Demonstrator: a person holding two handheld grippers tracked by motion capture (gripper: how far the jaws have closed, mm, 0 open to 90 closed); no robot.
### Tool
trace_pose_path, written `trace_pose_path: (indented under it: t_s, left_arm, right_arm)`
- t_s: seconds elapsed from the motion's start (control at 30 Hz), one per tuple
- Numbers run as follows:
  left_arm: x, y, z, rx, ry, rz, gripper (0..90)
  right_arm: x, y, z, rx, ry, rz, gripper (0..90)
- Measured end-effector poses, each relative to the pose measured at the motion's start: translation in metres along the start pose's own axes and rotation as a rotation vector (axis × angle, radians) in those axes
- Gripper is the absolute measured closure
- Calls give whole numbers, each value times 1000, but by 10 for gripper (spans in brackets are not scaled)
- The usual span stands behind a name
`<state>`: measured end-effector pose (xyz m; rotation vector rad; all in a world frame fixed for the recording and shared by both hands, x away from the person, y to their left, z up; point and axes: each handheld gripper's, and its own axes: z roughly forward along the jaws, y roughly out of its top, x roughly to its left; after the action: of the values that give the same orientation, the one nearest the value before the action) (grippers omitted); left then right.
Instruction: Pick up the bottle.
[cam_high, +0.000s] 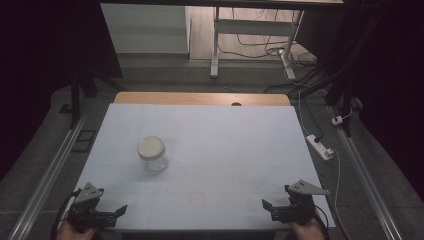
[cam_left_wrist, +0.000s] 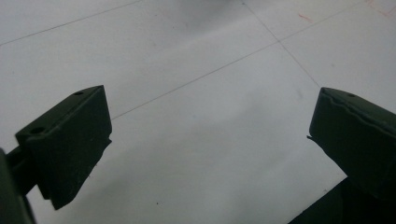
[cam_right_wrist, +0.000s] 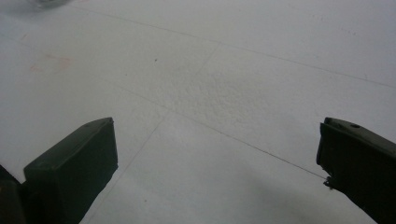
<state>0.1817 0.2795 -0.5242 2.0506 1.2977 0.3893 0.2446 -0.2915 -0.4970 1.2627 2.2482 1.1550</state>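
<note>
Left gripper (cam_high: 116, 212) sits low at the near-left corner of the table (cam_high: 225, 130), held by the hand (cam_high: 67, 231) at the bottom edge, pointing right and slightly inward. Jaws spread wide, nothing between them; the left gripper view has bare tabletop in the gap. Jar (cam_high: 152, 154) with a cream lid stands upright left of centre, well apart from both grippers and nearer the left one. Right gripper (cam_high: 270, 206) sits at the near-right corner, pointing left toward the middle, jaws likewise wide apart and empty, above bare table.
</note>
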Motion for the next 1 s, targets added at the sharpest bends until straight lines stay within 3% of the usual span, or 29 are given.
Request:
trace_pose_path:
  t_s: [0.13,0.67,1.0]
  left_arm:
    - [-2,1,2,18,-1,28,9]
    - [1,1,3,26,-39,14,12]
    - [1,2,3,31,-38,12,0]
  right_arm:
    - [-4,0,0,17,-30,-3,0]
    - [-5,0,2,34,-8,4,0]
    - [-5,0,3,38,-3,1,0]
